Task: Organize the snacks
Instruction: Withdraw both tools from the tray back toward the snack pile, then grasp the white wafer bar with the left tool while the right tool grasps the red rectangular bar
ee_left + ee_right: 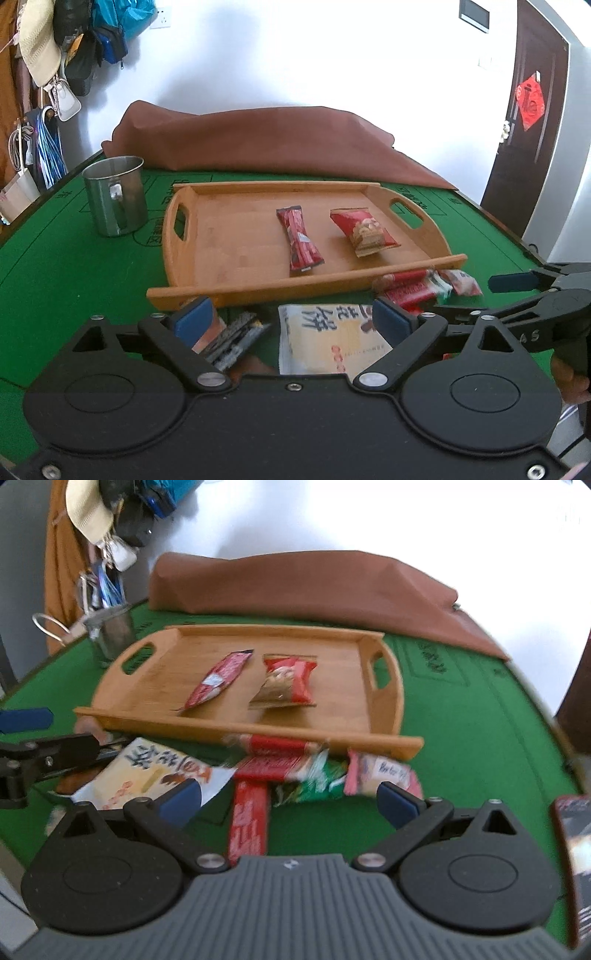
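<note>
A wooden tray (236, 254) (155, 716) lies on the green table and holds a long red stick packet (298, 236) (218, 679) and a red biscuit packet (365, 230) (286, 683). In front of the tray lie loose snacks: a pale yellow packet (325, 339) (147, 771), a dark packet (231, 339), red packets (410, 290) (273, 764), a long red packet (248, 823), a green packet (314, 784) and a pink packet (380, 775). My left gripper (291, 321) is open above the yellow packet. My right gripper (290, 803) is open above the red and green packets.
A steel mug (114, 195) (112, 631) stands left of the tray. A brown cloth (258, 140) (306, 587) lies at the table's far edge. Bags and a hat (40, 48) hang on the wall at left. A dark object (572, 867) lies at the right edge.
</note>
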